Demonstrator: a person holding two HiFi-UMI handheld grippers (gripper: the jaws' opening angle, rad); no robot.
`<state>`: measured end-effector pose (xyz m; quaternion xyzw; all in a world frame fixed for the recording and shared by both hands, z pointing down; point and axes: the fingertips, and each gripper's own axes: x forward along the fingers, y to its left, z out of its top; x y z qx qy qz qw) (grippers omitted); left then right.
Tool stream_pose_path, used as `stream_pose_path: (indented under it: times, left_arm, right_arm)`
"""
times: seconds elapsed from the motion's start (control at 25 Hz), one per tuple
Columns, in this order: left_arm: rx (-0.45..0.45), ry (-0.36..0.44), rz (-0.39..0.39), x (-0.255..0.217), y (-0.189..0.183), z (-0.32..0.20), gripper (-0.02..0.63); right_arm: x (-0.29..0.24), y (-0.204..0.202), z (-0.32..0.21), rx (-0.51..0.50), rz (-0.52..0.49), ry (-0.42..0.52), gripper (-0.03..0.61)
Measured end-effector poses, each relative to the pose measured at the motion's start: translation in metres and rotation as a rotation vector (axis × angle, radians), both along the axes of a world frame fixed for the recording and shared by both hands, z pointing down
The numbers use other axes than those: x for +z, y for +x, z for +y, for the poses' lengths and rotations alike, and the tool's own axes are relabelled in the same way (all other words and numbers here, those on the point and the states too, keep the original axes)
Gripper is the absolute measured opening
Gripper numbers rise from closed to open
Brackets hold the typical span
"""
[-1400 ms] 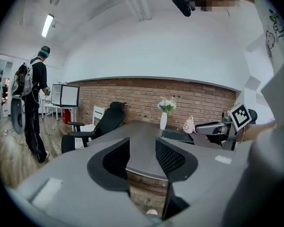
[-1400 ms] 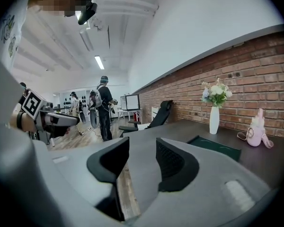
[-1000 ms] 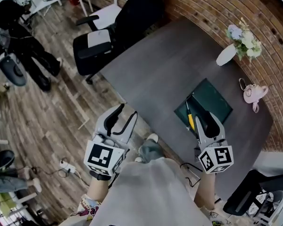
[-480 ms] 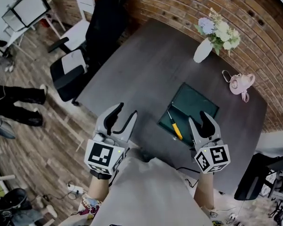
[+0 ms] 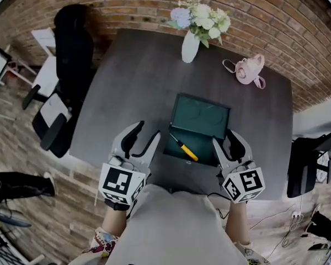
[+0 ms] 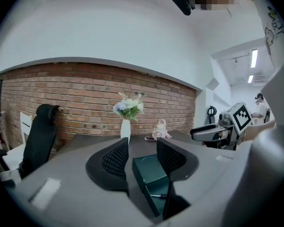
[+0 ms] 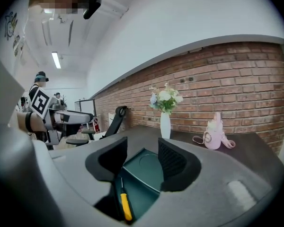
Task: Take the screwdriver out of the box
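Note:
An open dark green box (image 5: 203,119) lies on the dark table (image 5: 127,87) near its front edge. Inside it, by the near left wall, lies the screwdriver (image 5: 183,149) with a yellow handle and a black shaft. My left gripper (image 5: 147,131) hovers just left of the box; its jaws are opening with nothing between them. My right gripper (image 5: 226,139) hovers at the box's near right corner, its jaws also opening and empty. The right gripper view looks past the right gripper (image 7: 143,151) into the box (image 7: 146,171) at the screwdriver (image 7: 126,205). The left gripper (image 6: 141,149) faces the box (image 6: 150,173) side-on.
A white vase of flowers (image 5: 191,44) and a pink bottle with a strap (image 5: 249,69) stand at the table's far side by the brick wall. A black office chair (image 5: 70,48) is at the table's left, another black chair (image 5: 300,167) at its right.
The head view has swung round, so the table and box now sit straight ahead. Both grippers have come over the table's near edge, either side of the box's front. Their jaws have spread slightly.

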<state>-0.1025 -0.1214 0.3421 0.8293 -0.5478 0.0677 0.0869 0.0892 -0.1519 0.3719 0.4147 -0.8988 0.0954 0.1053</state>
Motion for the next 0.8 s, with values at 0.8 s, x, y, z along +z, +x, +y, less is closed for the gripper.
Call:
stream_pose_path:
  times: [0.8]
  left_arm:
    - [0.231, -0.046, 0.010, 0.018, 0.030, -0.032, 0.183]
  right_arm:
    - [0.017, 0.011, 0.010, 0.146, 0.044, -0.070, 0.199]
